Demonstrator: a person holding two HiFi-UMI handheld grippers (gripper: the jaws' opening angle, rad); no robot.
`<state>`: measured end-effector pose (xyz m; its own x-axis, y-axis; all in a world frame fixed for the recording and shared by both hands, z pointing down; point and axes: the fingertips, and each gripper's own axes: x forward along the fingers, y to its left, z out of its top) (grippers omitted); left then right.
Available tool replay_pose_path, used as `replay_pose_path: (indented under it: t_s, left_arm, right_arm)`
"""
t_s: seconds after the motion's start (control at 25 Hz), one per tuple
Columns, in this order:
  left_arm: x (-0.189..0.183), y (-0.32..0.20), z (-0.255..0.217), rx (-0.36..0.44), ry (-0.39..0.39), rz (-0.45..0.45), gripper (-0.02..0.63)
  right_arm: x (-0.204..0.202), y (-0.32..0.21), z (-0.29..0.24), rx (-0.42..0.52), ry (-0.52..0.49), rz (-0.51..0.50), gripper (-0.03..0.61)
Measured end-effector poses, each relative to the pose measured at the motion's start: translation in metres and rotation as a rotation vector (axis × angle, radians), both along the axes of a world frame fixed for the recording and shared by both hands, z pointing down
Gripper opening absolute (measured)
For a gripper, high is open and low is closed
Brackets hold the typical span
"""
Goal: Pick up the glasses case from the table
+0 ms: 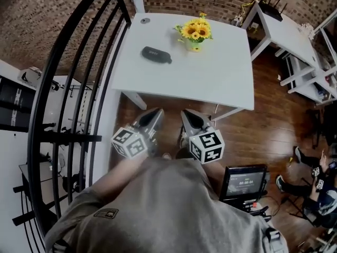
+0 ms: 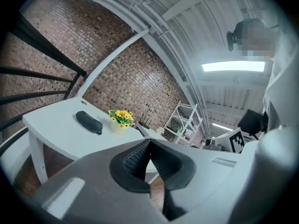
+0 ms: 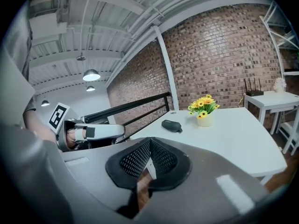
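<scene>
A dark oval glasses case (image 1: 156, 55) lies on the left part of the white table (image 1: 210, 83); it also shows as a small dark shape in the left gripper view (image 2: 88, 122) and the right gripper view (image 3: 171, 125). Both grippers hang side by side over the wooden floor, short of the table's near edge and well away from the case. My left gripper (image 1: 156, 112) is shut and holds nothing. My right gripper (image 1: 185, 113) has its jaws together at the tips, with nothing between them.
A small pot of yellow sunflowers (image 1: 196, 33) stands on the table right of the case. A black curved railing (image 1: 68, 88) runs along the left. A second white table (image 1: 292, 30) and shelving stand at the right. A monitor (image 1: 243, 182) and a seated person (image 1: 316, 188) are on the floor side at lower right.
</scene>
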<state>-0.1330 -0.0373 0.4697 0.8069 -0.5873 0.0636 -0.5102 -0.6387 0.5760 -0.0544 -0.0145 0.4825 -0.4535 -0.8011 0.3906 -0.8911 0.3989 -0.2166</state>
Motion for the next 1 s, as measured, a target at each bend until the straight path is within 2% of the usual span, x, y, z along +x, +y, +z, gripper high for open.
replay_pose_path:
  t_s: [0.32,0.56,0.8,1.0]
  left_arm:
    - [0.028,-0.103,0.002,-0.004,-0.075,-0.107,0.0]
    - [0.039,-0.156,0.001,-0.006,-0.113,-0.187,0.0]
    - [0.022,-0.187,0.016,-0.037,-0.164,-0.211,0.002]
    - [0.007,-0.219,0.031,-0.053,-0.198,-0.187,0.002]
  right_arm:
    - [0.039,-0.108,-0.002,-0.003,-0.017,-0.11,0.012]
    - [0.056,-0.157,0.002,-0.029,-0.006,-0.205,0.014]
    - [0.049,-0.184,0.012,-0.074,-0.016,-0.23,0.012]
    - [0.037,-0.209,0.024,-0.111,-0.007,-0.221,0.014]
